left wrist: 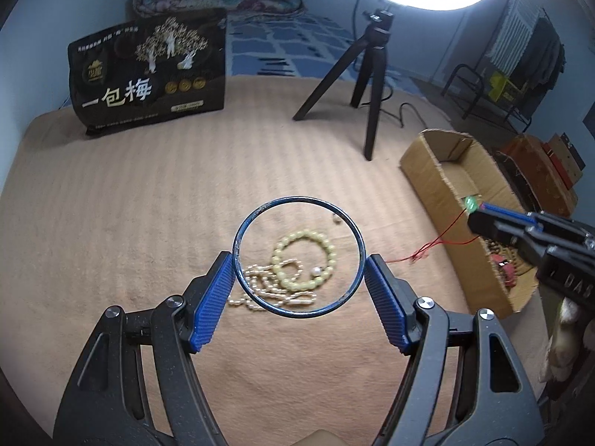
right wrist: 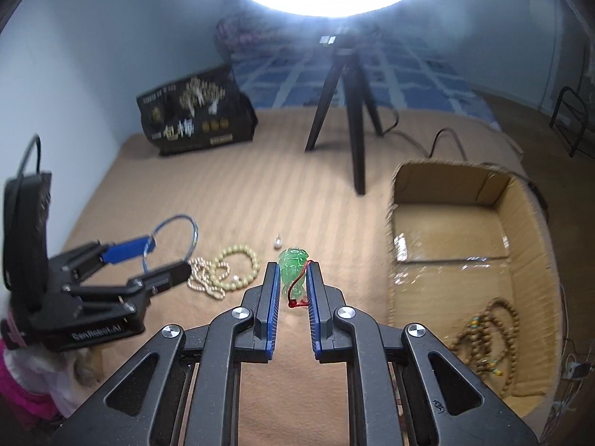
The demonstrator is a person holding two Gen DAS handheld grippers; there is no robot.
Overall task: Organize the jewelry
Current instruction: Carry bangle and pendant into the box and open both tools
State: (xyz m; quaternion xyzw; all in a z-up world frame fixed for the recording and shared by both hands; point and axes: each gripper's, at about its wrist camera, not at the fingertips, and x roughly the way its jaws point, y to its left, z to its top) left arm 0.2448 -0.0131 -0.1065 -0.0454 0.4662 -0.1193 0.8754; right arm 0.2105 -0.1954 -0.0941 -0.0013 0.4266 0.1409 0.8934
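My left gripper (left wrist: 297, 260) is shut on a blue bangle (left wrist: 266, 210), held above the tan blanket; the bangle also shows in the right wrist view (right wrist: 193, 234). Under it lie a yellow bead bracelet (left wrist: 329, 251) and a pearl necklace (left wrist: 260, 290), also seen in the right wrist view as bracelet (right wrist: 238, 251) and necklace (right wrist: 202, 278). My right gripper (right wrist: 293, 271) is shut on a green jade pendant (right wrist: 292, 267) with a red cord (left wrist: 438, 239), left of the cardboard box (right wrist: 520, 230). A wooden bead string (right wrist: 494, 338) lies in the box.
A small pearl bead (right wrist: 277, 242) lies on the blanket. A black tripod (left wrist: 368, 74) and a black snack bag (left wrist: 148, 70) stand at the back. The ring light glares overhead. The box also shows in the left wrist view (left wrist: 438, 186).
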